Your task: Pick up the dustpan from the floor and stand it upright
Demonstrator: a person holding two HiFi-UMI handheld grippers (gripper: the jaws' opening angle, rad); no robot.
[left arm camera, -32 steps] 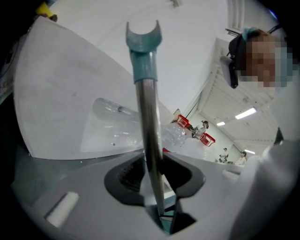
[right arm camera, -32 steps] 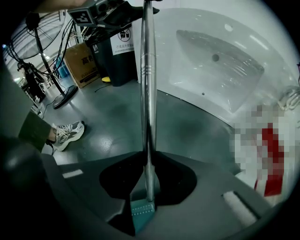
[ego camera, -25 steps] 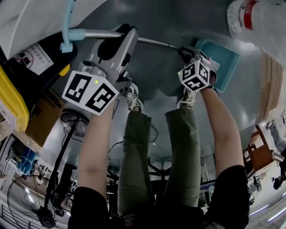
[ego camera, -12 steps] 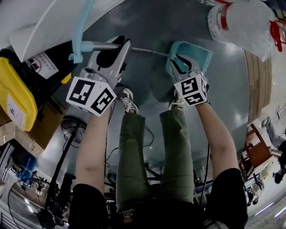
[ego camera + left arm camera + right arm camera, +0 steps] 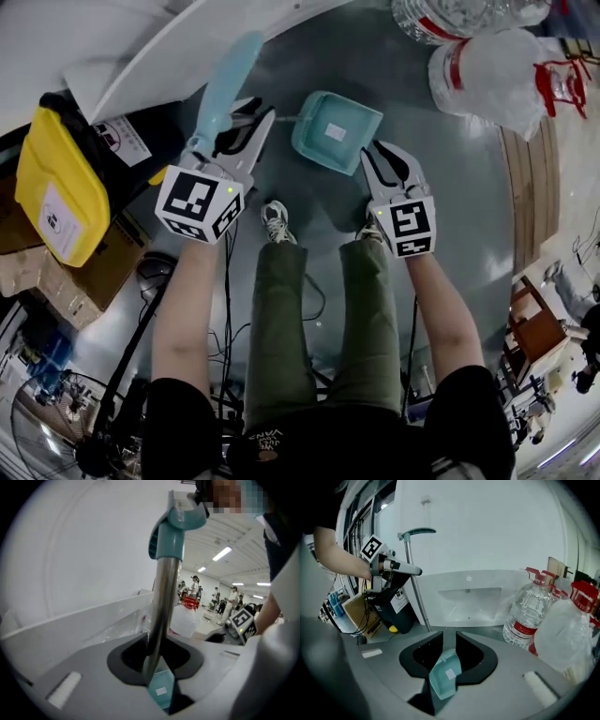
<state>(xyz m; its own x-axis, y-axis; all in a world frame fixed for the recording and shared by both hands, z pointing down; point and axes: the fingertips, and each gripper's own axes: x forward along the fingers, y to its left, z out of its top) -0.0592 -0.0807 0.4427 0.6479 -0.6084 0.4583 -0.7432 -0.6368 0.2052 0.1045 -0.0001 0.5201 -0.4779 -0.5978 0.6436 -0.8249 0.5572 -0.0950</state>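
The dustpan has a teal pan [image 5: 336, 131], a metal pole [image 5: 284, 118] and a teal grip [image 5: 225, 80]. It stands nearly upright in front of the person's shoes, pan down on the grey floor. My left gripper [image 5: 248, 119] is shut on the pole just below the grip. In the left gripper view the pole [image 5: 164, 602] runs up between the jaws to the grip [image 5: 180, 517]. My right gripper [image 5: 382, 155] hangs beside the pan's right edge, open and holding nothing. The pan [image 5: 444, 674] shows through the right gripper's [image 5: 445, 644] gap, well below the jaws.
A black bin with a yellow lid [image 5: 56, 197] and a cardboard box [image 5: 66, 281] stand at the left. A white panel [image 5: 141, 47] leans behind the dustpan. Large water bottles [image 5: 487, 66] sit at the back right, with wooden boards [image 5: 530, 187] beyond. Cables trail near the shoes [image 5: 275, 220].
Both grippers have risen. The pole has swung from lying along the floor to nearly upright, and the pan has come closer to the feet. The right gripper has come off the pan.
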